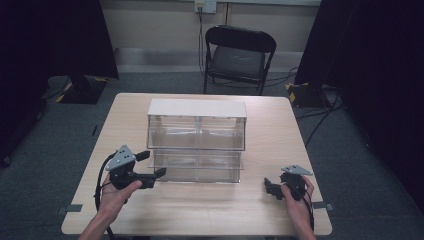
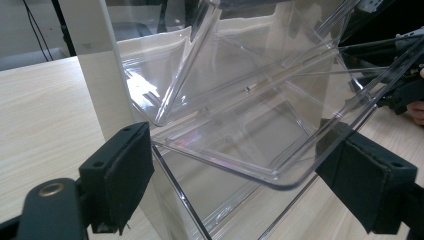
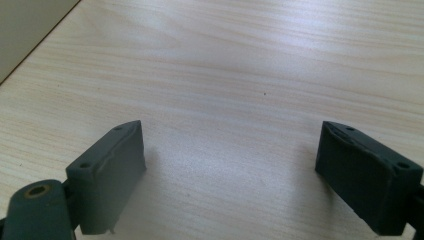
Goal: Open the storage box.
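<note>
1. Closest to the camera in the high view, the person's two forearms come in from the bottom edge, each hand wrapped around a black two-jaw tool with a grey three-cornered plate on top.
2. The right gripper (image 1: 272,187) sits low over the bare front right part of the light wooden table (image 1: 210,210), well apart from the box. In the right gripper view its jaws stand wide apart, with nothing but wood grain between the pads (image 3: 107,175), so it's got hold of nothing.
3. The left gripper (image 1: 152,167) is up against the front left corner of the clear plastic two-tier bin with a white top panel (image 1: 197,137). Its jaws are also spread wide.
4. In the left gripper view, the rounded corner of the clear hinged flap (image 2: 280,177) on the lower tier sits between the two pads (image 2: 122,172), tilted outward. Can't really tell whether either pad is actually touching the plastic, but it's not clamped.
5. The bin itself stands upright around the middle of the table, a bit toward the far side, and both tiers look like see-through compartments.
6. Past the far edge of the table, a black folding chair (image 1: 240,55) stands on the grey floor against the pale wall.
7. Dark curtains (image 1: 55,40) hang on both sides of the room.
</note>
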`<action>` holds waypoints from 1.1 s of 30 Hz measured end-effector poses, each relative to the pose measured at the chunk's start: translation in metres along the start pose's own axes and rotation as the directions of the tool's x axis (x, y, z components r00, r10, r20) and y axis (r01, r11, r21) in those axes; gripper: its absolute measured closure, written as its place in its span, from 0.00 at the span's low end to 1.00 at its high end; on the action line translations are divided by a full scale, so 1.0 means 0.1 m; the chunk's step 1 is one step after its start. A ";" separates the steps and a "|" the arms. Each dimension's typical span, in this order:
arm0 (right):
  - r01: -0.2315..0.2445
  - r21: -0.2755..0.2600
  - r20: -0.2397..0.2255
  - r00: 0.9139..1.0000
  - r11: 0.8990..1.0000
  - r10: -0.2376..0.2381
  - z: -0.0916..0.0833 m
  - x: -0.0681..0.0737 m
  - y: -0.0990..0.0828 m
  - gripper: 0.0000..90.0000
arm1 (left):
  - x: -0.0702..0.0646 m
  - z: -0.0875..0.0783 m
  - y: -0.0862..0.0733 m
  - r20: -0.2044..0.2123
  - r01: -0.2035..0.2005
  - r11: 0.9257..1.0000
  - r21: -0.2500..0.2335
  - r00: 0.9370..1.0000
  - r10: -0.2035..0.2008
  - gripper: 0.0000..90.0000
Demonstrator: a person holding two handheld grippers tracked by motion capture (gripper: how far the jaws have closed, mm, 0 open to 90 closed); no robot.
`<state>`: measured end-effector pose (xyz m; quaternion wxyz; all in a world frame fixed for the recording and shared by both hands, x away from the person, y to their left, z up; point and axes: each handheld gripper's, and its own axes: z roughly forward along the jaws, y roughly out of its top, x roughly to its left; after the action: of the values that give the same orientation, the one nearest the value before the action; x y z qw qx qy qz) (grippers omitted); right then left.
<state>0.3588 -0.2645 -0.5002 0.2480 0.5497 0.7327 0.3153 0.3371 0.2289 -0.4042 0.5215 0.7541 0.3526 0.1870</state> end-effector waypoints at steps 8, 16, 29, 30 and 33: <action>0.000 0.000 0.000 1.000 1.000 0.000 0.00 0.00 0.00 0.13 | 0.02 0.03 0.02 -0.012 0.005 1.000 -0.006 1.000 -0.005 0.17; 0.000 0.000 0.000 1.000 1.000 0.000 0.00 0.00 0.00 0.13 | 0.03 0.04 0.09 -0.020 0.004 1.000 -0.010 1.000 -0.004 0.17; 0.000 0.000 0.000 1.000 1.000 0.000 0.00 0.00 0.00 0.13 | 0.05 0.04 0.14 -0.006 -0.002 1.000 -0.011 1.000 0.002 0.17; 0.000 0.000 0.000 1.000 1.000 0.000 0.00 0.00 0.00 0.13 | 0.05 0.04 0.14 -0.008 -0.002 1.000 -0.013 1.000 0.002 0.17; 0.000 0.000 0.000 1.000 1.000 0.000 0.00 0.00 0.00 0.13 | 0.05 0.03 0.15 -0.003 0.002 1.000 -0.018 1.000 -0.002 0.17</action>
<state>0.3588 -0.2645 -0.5002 0.2480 0.5497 0.7328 0.3152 0.3479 0.2270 -0.3917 0.5279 0.7487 0.3526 0.1908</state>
